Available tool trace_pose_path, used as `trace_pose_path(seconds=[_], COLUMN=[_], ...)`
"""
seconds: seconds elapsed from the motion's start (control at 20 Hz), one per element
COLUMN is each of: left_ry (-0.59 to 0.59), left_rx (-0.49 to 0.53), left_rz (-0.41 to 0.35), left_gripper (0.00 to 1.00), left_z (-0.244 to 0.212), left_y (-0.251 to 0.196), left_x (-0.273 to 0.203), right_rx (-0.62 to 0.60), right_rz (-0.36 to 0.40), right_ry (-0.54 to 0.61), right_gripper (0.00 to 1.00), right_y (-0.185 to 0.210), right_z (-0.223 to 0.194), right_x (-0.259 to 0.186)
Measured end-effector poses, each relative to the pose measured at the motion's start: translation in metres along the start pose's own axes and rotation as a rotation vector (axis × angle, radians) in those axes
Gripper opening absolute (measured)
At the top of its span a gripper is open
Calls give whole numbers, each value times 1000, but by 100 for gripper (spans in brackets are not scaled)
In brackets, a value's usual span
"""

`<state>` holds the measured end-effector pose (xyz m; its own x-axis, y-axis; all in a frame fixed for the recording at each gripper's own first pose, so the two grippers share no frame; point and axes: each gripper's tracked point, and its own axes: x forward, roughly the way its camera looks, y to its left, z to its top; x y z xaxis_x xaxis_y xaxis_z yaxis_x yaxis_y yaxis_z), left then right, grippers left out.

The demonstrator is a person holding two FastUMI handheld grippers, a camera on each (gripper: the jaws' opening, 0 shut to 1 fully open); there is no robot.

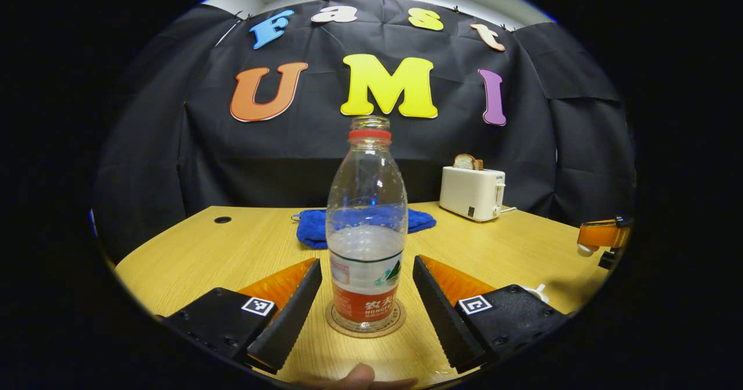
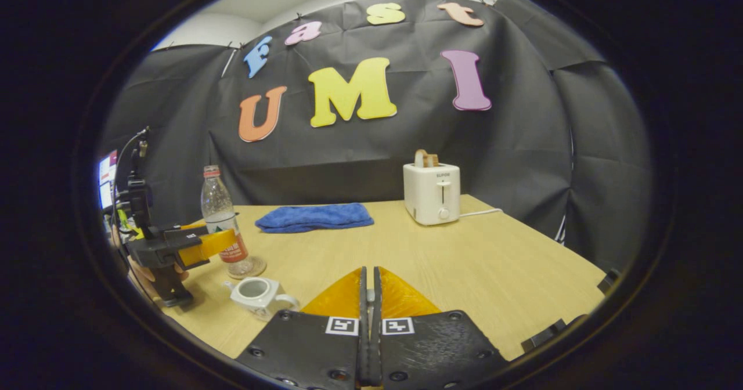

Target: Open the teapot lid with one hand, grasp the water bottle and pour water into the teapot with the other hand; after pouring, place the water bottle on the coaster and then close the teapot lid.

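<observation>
With our left gripper (image 1: 367,297) spread either side of the water bottle (image 1: 366,233) standing on its coaster (image 1: 365,326), we should back straight off without nudging it, then bring the pressed-together right gripper (image 2: 369,303), perhaps pinching the lid, to the open teapot (image 2: 257,293).
</observation>
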<state>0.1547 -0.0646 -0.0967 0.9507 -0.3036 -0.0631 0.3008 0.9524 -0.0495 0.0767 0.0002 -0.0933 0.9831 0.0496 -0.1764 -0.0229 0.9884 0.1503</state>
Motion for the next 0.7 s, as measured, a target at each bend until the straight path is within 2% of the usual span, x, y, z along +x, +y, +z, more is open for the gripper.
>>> trace_pose_path(seconds=[0.25,0.45,0.7], left_ry=[8,-6,-83], left_rx=[7,29,6], left_rz=[118,273,275], left_gripper=[99,99,98], left_z=[-9,4,48], left_y=[33,58,44], left_x=[-41,-85,-135], right_rx=[10,-19,-28], right_rz=[66,107,170], right_ry=[-15,-17,-11], right_gripper=[0,0,0], right_y=[26,46,79], right_z=[4,8,11], right_x=[-1,1,8])
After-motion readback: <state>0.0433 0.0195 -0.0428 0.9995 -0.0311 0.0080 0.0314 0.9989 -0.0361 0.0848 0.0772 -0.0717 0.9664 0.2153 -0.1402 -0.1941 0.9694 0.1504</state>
